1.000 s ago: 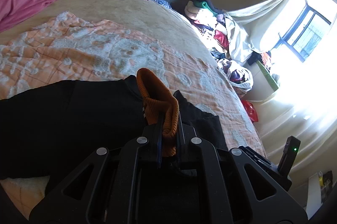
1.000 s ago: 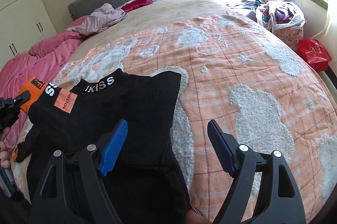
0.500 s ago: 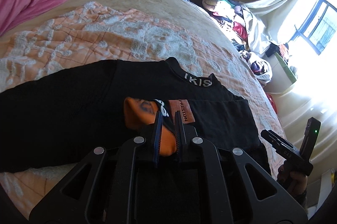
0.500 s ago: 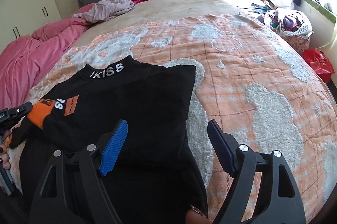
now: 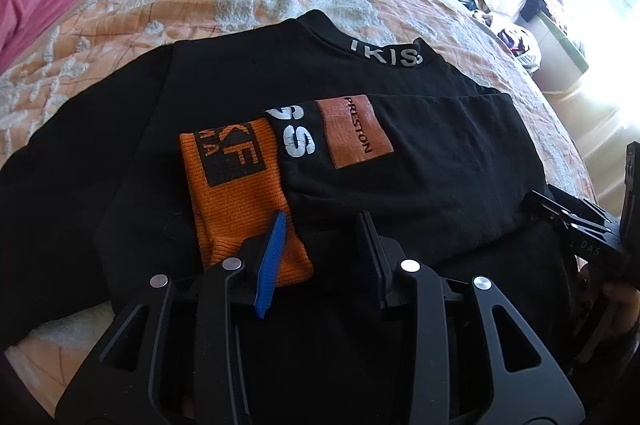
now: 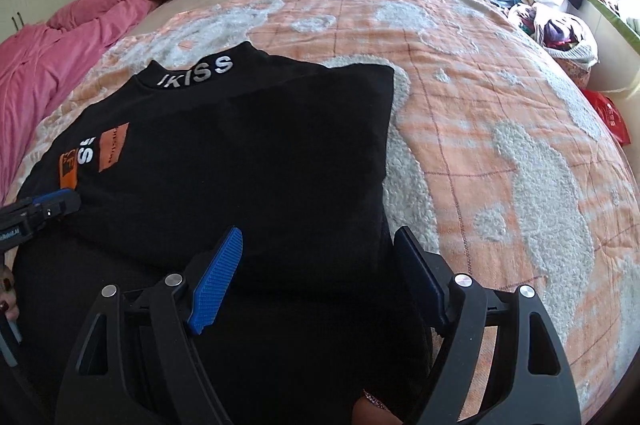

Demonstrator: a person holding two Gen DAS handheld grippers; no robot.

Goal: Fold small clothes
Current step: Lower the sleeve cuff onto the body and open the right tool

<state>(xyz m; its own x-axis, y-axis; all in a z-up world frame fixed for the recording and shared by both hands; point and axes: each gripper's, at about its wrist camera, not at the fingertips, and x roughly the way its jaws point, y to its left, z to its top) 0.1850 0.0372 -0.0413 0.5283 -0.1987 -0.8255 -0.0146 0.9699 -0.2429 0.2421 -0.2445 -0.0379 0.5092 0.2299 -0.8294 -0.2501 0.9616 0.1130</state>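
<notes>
- Two grippers, left gripper (image 5: 320, 241) and right gripper (image 6: 320, 265), are released, holding nothing.
- Black sweater (image 6: 240, 145) lies on the blanket (image 6: 500, 105), orange cuff (image 5: 240, 185) folded across.
- Next we probably fold the body.

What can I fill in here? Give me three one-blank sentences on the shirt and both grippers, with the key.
1. The cuff lying on the black shirt is coloured ____.
2. The left gripper is ____, holding nothing.
3. The white letters on the collar read ____.
4. The right gripper is ____, above the shirt.

Missing words: orange; open; IKISS; open
</notes>
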